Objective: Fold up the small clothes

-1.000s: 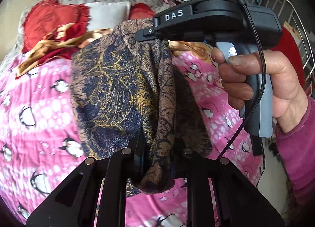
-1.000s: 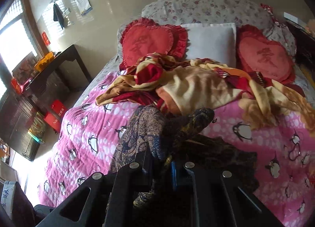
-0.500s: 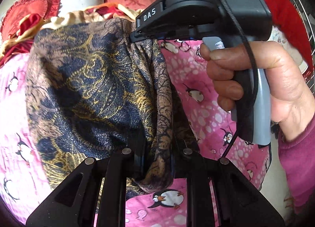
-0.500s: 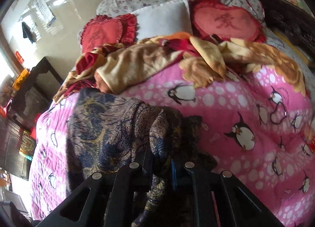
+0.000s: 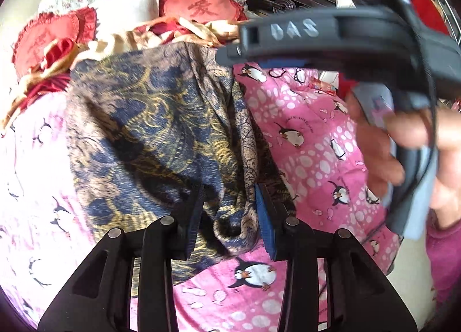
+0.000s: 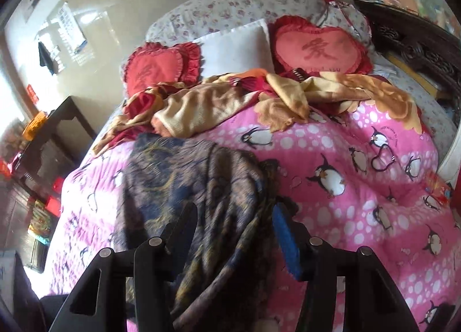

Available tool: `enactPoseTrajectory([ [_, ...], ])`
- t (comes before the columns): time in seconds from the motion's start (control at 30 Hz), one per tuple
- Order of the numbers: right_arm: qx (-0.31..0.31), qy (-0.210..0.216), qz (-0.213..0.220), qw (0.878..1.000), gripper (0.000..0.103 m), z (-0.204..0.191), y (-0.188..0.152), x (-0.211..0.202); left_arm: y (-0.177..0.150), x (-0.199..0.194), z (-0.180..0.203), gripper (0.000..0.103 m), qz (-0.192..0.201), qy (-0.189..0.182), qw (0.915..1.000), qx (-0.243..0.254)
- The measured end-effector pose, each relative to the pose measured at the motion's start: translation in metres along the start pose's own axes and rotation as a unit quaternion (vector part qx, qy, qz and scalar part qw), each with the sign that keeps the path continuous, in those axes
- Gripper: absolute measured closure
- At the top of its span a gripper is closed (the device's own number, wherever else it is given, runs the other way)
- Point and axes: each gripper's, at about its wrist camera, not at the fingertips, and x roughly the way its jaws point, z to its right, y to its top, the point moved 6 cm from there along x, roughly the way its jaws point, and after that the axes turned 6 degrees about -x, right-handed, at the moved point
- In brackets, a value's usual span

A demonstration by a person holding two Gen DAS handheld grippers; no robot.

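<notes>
A dark blue, brown and gold patterned garment lies spread on the pink penguin quilt; it also shows in the right wrist view. My left gripper is open, its fingers on either side of a bunched fold of the garment. My right gripper is open above the garment's near edge. In the left wrist view the right gripper's body and the hand holding it are at the upper right, blurred.
A tan and red blanket lies crumpled beyond the garment. Two red heart cushions and a white pillow sit at the bed's head. A dark desk stands left of the bed, a carved wooden headboard at the right.
Both grippers have opened and let go of the garment. The garment has dropped from hanging to lying spread on the quilt. The right gripper has moved up and right.
</notes>
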Motion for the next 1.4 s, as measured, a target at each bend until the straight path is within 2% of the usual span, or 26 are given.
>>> enactPoseTrajectory([
  [0.13, -0.034, -0.013, -0.001, 0.999, 0.051, -0.018, -0.019, -0.011, -0.012, -0.015, -0.022, 0.067, 0.007, 0.015, 0.9999, 0.004],
  [0.2, -0.05, -0.021, -0.002, 0.999, 0.051, -0.024, -0.029, -0.015, -0.018, -0.023, -0.042, 0.067, 0.013, 0.035, 0.9993, -0.008],
  [0.3, -0.045, -0.012, -0.002, 0.999, 0.051, -0.028, -0.041, -0.018, -0.028, -0.028, -0.074, 0.067, 0.017, 0.053, 0.9977, -0.038],
  [0.4, -0.028, 0.014, -0.004, 0.999, 0.05, -0.033, -0.049, -0.017, -0.037, -0.021, -0.094, 0.066, -0.002, 0.07, 0.9954, -0.065],
  [0.5, -0.009, 0.028, -0.037, 0.999, 0.05, -0.035, -0.062, 0.003, -0.045, -0.017, -0.099, 0.066, -0.004, 0.077, 0.9944, -0.072],
  [0.57, -0.015, 0.047, -0.051, 0.997, 0.074, -0.04, -0.073, 0.016, -0.049, -0.011, -0.101, 0.066, -0.01, 0.082, 0.9938, -0.074],
  [0.6, -0.017, 0.05, -0.059, 0.997, 0.099, -0.041, -0.078, 0.019, -0.051, -0.008, -0.102, 0.066, -0.016, 0.081, 0.9937, -0.075],
  [0.7, -0.017, 0.027, -0.04, 0.999, 0.099, -0.033, -0.087, 0.009, -0.055, -0.002, -0.104, 0.066, -0.023, 0.08, 0.9937, -0.074],
  [0.73, -0.011, 0.022, -0.041, 0.999, 0.1, -0.027, -0.092, 0.005, -0.056, 0.0, -0.105, 0.062, -0.023, 0.081, 0.9938, -0.073],
  [0.83, -0.015, -0.014, -0.075, 0.997, 0.101, -0.015, -0.111, 0.018, -0.058, 0.006, -0.11, 0.059, -0.031, 0.08, 0.9929, -0.083],
  [0.9, -0.004, 0.001, -0.081, 0.997, 0.101, -0.01, -0.112, 0.019, -0.051, 0.001, -0.113, 0.059, -0.02, 0.076, 0.9929, -0.089],
  [0.97, 0.019, 0.013, -0.037, 0.999, 0.101, -0.004, -0.091, 0.002, -0.039, -0.004, -0.115, 0.059, 0.0, 0.08, 0.9928, -0.09],
  [1.0, 0.026, 0.009, -0.016, 0.999, 0.098, -0.001, -0.08, -0.004, -0.034, -0.006, -0.116, 0.059, 0.007, 0.083, 0.9924, -0.09],
  [1.07, 0.04, 0.002, 0.015, 0.999, 0.076, 0.005, -0.051, -0.01, -0.025, -0.005, -0.117, 0.059, 0.016, 0.084, 0.9921, -0.091],
  [1.1, 0.046, 0.001, 0.021, 0.999, 0.053, 0.007, -0.04, -0.008, -0.021, -0.004, -0.118, 0.059, 0.015, 0.085, 0.9919, -0.092],
  [1.13, 0.052, 0.001, 0.024, 0.998, 0.04, 0.008, -0.03, -0.003, -0.019, -0.002, -0.119, 0.059, 0.014, 0.086, 0.9917, -0.094],
  [1.23, 0.079, 0.007, 0.001, 0.997, 0.04, 0.011, -0.009, 0.032, -0.015, 0.004, -0.115, 0.059, 0.012, 0.085, 0.992, -0.093],
  [1.27, 0.083, 0.014, -0.005, 0.996, 0.043, 0.011, -0.004, 0.043, -0.015, 0.007, -0.113, 0.059, 0.009, 0.086, 0.9922, -0.09],
  [1.33, 0.083, 0.008, -0.009, 0.996, 0.083, 0.013, 0.001, 0.057, -0.016, 0.011, -0.11, 0.059, 0.004, 0.087, 0.9927, -0.083],
  [1.4, 0.076, 0.006, 0.011, 0.997, 0.09, 0.011, 0.006, 0.052, -0.016, 0.012, -0.105, 0.059, 0.006, 0.088, 0.9933, -0.075],
])
